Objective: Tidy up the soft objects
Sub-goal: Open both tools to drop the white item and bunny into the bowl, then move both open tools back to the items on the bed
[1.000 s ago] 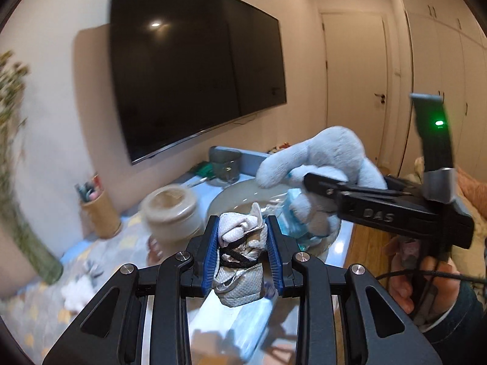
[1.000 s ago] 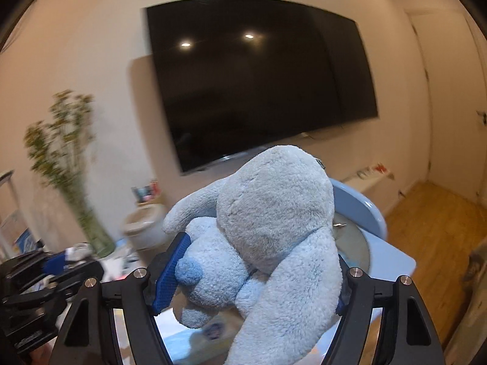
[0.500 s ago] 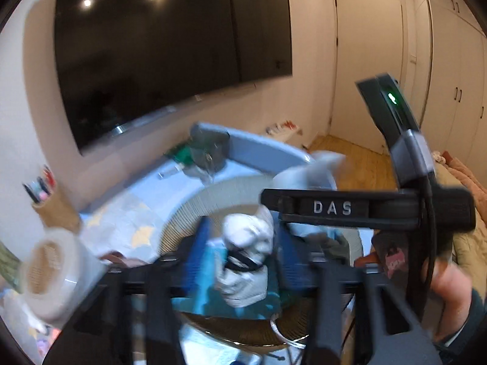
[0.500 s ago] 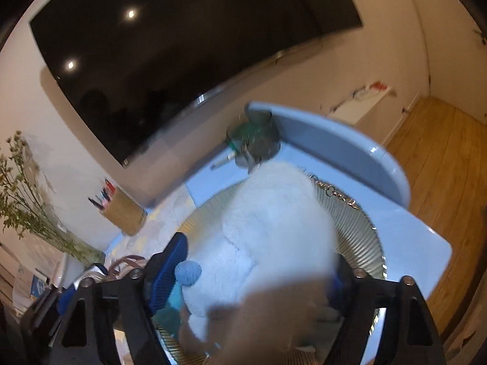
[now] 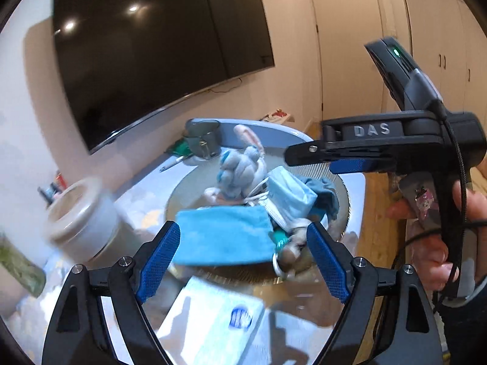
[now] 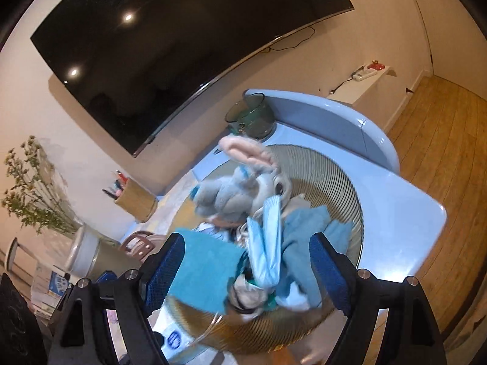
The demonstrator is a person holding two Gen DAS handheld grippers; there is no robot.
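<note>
A round wire basket [image 5: 237, 276] [image 6: 334, 176] on the pale blue table holds the soft things. A grey plush bunny [image 5: 240, 170] [image 6: 234, 191] lies at its far side. Beside it are a blue face mask [image 5: 289, 194] [image 6: 268, 243], a bright blue cloth [image 5: 222, 237] [image 6: 204, 273] and a rolled grey sock bundle [image 5: 289, 252] [image 6: 246, 292]. My left gripper [image 5: 243, 231] hovers over the near rim, its jaws opening; its pads touch nothing. My right gripper [image 6: 246, 240] [image 5: 304, 155] stands open above the pile, holding nothing.
A white jar [image 5: 79, 219] stands left of the basket, a glass cup [image 6: 249, 117] behind it, a pen holder [image 6: 135, 200] and a vase of flowers [image 6: 27, 197] further left. A tissue pack [image 5: 219, 319] lies at the near rim. A big television [image 5: 152, 45] hangs on the wall.
Both grippers came down over the basket. The left one let go of the sock bundle and the right one let go of the plush bunny; both things now lie in the basket.
</note>
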